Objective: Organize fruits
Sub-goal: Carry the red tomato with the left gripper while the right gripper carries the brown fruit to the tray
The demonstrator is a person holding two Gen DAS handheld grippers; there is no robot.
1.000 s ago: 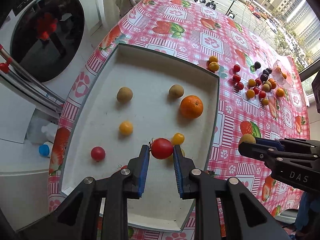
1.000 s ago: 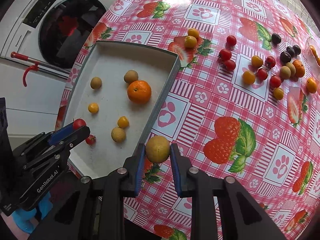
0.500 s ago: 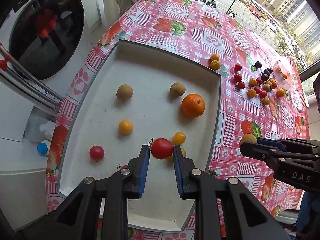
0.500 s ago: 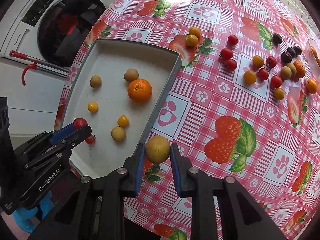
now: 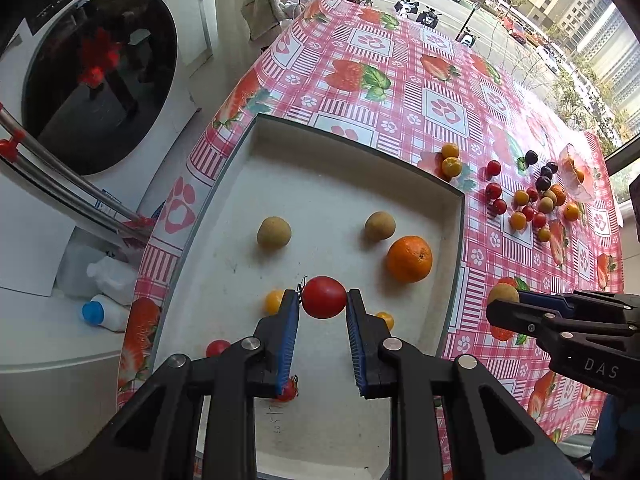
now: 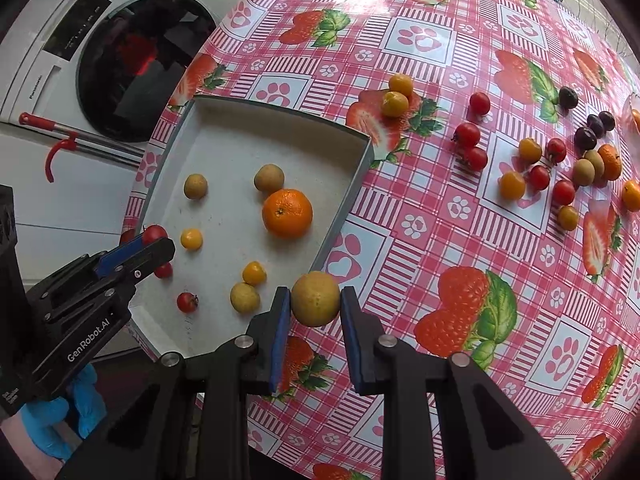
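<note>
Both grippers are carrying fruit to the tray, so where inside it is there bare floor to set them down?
The tray's far end, between its far wall and the two brown fruits, is bare. The strip along the right wall past the orange is free too. It is crowded at the near end: yellow tomatoes, a pale fruit and small red tomatoes.

A home, probably a laundry corner, is suggested: a washing machine (image 5: 96, 76) at ten o'clock, a strawberry-print tablecloth (image 6: 440, 240), apartment blocks (image 5: 580, 12) at one o'clock.
</note>
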